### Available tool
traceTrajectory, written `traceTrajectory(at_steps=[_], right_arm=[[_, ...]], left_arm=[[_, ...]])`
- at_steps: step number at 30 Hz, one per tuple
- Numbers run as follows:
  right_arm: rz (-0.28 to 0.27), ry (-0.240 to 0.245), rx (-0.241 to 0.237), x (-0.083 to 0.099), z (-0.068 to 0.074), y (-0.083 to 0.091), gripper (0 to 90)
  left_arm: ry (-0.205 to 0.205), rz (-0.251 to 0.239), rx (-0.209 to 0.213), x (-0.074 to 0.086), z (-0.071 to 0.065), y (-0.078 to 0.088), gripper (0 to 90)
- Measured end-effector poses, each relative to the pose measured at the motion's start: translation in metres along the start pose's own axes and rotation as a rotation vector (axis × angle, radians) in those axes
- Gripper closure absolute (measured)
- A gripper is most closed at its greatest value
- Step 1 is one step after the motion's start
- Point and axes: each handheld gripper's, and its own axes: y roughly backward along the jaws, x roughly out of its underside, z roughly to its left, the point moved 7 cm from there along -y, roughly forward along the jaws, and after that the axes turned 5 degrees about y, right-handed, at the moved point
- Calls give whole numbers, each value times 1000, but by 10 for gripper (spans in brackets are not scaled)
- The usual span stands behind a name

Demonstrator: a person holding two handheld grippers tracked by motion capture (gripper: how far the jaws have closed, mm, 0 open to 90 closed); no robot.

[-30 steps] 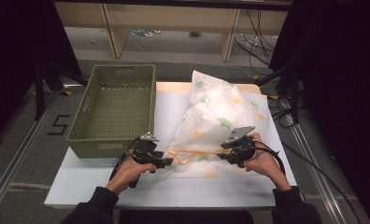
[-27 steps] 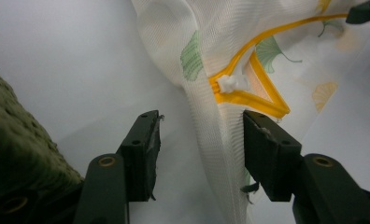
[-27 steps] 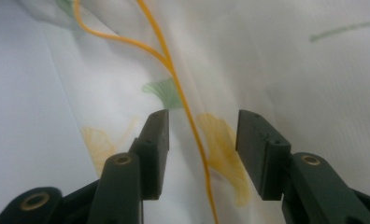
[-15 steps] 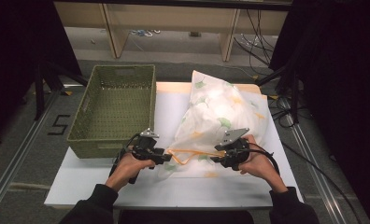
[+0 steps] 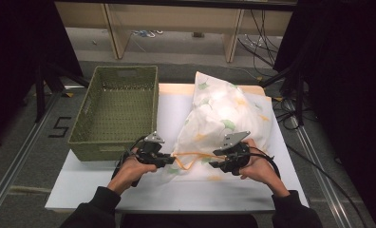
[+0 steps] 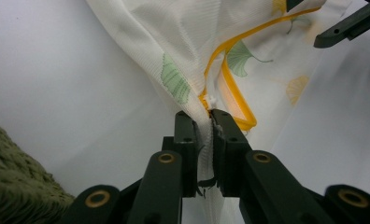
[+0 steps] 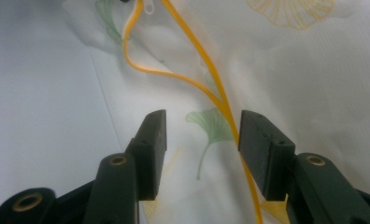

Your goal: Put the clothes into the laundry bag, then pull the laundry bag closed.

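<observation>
Green basket [image 5: 115, 111] sits empty at the worktop's [image 5: 129, 190] left. The pillow [image 5: 224, 118] lies beside it on the white worktop, zip edge toward the person. Left claw [image 6: 204, 140] has just been closing and is clamped on the pillowcase fabric at the orange zip [image 6: 230, 84]. Right claw [image 7: 199, 140] stands apart over the cloth, zip running between its jaws. Cables [image 5: 267, 28] trail on the floor behind.

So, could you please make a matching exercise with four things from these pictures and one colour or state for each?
Things:
1. basket
2. pillowcase zipper
3. left gripper
4. right gripper

Colour or state:
A. jaws apart over the fabric
B. green, woven
C. orange
D. jaws closed on the pillowcase corner

Pairs: 1-B, 2-C, 3-D, 4-A
</observation>
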Motion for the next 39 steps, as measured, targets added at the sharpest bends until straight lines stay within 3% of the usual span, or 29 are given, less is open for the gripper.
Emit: traceTrajectory(at_steps=[4, 6, 11, 14, 17, 18, 20, 23, 30, 31, 32, 35, 37, 39], right_arm=[[-14, 5, -10, -3, 4, -4, 528], [-6, 16, -29, -5, 9, -7, 527], [6, 23, -37, -5, 13, -10, 525], [1, 41, -36, -7, 14, -12, 525], [-2, 37, -42, -8, 16, -13, 525], [3, 30, -44, -8, 17, -13, 525], [-7, 33, -47, -10, 18, -15, 526], [-9, 34, -47, -12, 19, -15, 532], [-61, 48, -83, -30, 26, -23, 584], [-69, 61, -86, -32, 26, -26, 597], [-66, 40, -92, -32, 27, -27, 598], [-65, 42, -102, -34, 27, -32, 615], [-70, 55, -114, -37, 28, -37, 641], [-73, 53, -145, -41, 31, -42, 672]], left_arm=[[-12, 8, 5, 1, -1, -2, 812], [-35, 43, 31, 5, -1, -3, 785], [-39, 66, 20, 10, 1, -4, 786], [-42, 26, 22, 4, 1, 0, 834], [-49, 28, 23, 5, 0, 0, 847], [-85, 45, 17, 6, 1, 2, 856], [-80, 32, 20, 5, -3, 1, 861], [-107, 41, 20, 5, -6, 2, 863], [-169, 65, 18, 7, -16, -1, 863], [-162, 62, 25, 7, -18, -2, 862], [-169, 58, 28, 7, -18, -2, 862], [-165, 56, 26, 8, -18, -2, 861], [-200, 73, 16, 8, -16, 0, 860], [-169, 59, 11, 9, -19, -1, 860]])
